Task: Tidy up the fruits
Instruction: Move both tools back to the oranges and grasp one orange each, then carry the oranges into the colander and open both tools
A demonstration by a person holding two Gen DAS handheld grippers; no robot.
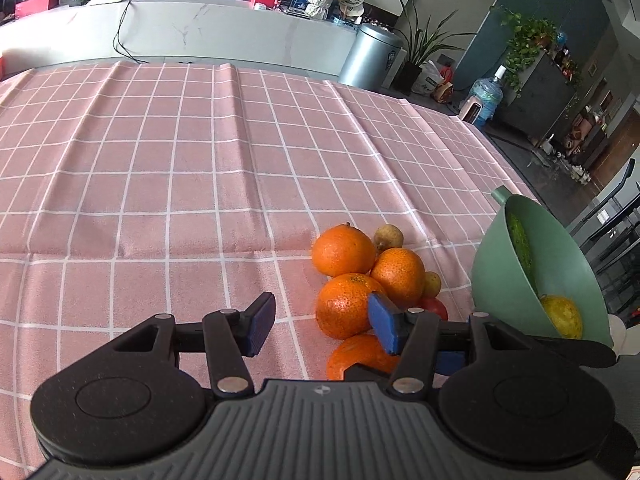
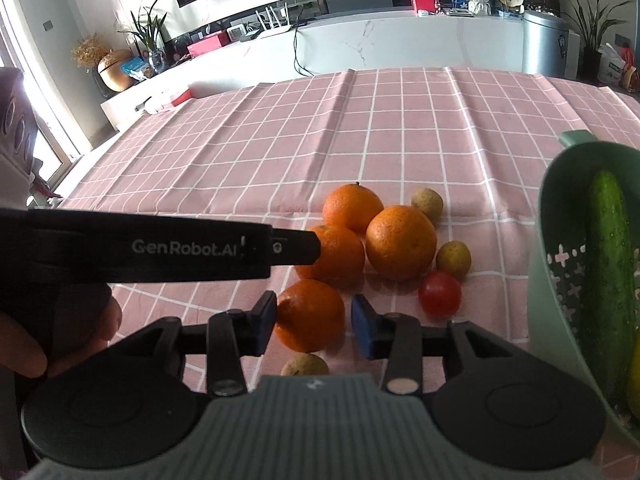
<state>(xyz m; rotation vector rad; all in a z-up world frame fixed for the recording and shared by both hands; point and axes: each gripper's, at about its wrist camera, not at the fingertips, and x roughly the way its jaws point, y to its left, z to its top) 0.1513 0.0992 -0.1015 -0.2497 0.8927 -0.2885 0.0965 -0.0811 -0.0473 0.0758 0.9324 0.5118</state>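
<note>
Several oranges lie in a cluster on the pink checked tablecloth (image 2: 400,120), with small yellow-brown fruits (image 2: 428,202) and a red cherry tomato (image 2: 440,294) beside them. My right gripper (image 2: 314,314) straddles the nearest orange (image 2: 310,316). Its left pad touches the peel, while a gap shows at the right pad. My left gripper (image 1: 322,320) is open just left of the cluster, its right finger in front of an orange (image 1: 344,312). A green colander bowl (image 2: 560,240) at the right holds a cucumber (image 2: 608,280) and a yellow fruit (image 1: 562,316).
The left gripper's black body (image 2: 160,248) crosses the right wrist view from the left, a hand (image 2: 60,340) below it. The tablecloth (image 1: 200,160) stretches far and left. Beyond the table stand a white counter (image 1: 200,28), a metal bin (image 1: 372,56) and potted plants.
</note>
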